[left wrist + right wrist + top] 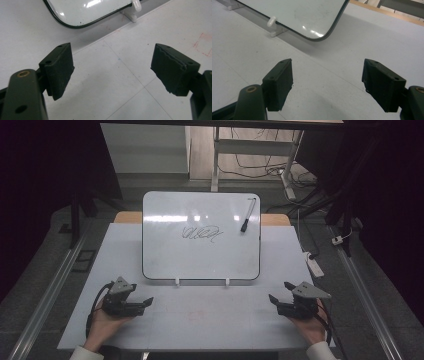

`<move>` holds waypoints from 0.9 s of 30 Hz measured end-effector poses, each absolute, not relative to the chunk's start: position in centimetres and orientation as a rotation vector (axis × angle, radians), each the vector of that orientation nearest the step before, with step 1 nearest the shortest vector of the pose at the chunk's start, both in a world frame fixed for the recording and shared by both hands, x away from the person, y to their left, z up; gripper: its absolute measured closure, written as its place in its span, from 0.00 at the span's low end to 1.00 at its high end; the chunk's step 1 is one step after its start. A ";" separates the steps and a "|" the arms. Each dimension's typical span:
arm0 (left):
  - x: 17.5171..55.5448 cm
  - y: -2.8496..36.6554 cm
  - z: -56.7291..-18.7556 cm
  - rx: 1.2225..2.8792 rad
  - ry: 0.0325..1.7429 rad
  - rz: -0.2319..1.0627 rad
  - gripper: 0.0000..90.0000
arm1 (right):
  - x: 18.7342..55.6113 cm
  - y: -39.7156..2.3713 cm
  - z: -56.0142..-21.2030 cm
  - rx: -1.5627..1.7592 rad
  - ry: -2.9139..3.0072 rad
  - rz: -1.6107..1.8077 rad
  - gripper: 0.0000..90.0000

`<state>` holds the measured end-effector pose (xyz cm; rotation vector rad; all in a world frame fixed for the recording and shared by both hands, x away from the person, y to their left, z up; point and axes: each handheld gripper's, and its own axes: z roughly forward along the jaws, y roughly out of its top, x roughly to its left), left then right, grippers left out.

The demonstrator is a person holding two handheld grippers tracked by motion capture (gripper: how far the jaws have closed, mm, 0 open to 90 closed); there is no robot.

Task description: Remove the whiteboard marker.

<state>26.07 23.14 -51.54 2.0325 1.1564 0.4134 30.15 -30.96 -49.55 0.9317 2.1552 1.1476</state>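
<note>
Both grippers sit low at the near edge of the tabletop [165,330], one by each near corner. My left gripper [145,303] has its jaws spread wide with nothing between them, and my right gripper [276,299] is just the same, wide and empty. In the left gripper view I see only bare white table between the pads [60,70].

Nearest to them is the whiteboard [200,260]. It stands in the middle of the tabletop, leaning back on two small white feet [176,281], between my two grippers and a bit beyond them. It has a black scribble [202,234] on it. A marker pen [248,215] rests on the board near its far right corner.

I think the pen is the thing to pick up. It looks light, thin and stiff, with a smooth round body, so it could roll or slip out of the pads. I would take it across the middle of its body, not at the dark tip, and squeeze gently. My right gripper is on the pen's side of the table, so I would use that one.

The board looks stiff and shiny too. It could tip or slide on its feet if I push hard, so my touch must be soft.
</note>
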 end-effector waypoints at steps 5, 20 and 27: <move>26.0 23.1 -51.5 2.031 1.152 0.415 0.21 | 30.1 -30.9 -49.6 0.933 2.146 1.142 0.27; 26.6 23.0 -51.4 2.038 1.134 0.419 0.22 | 31.5 -29.2 -45.7 0.977 2.083 1.198 0.31; 26.3 22.6 -51.7 2.059 1.109 0.423 0.22 | 34.4 -26.9 -42.2 1.064 2.049 1.184 0.34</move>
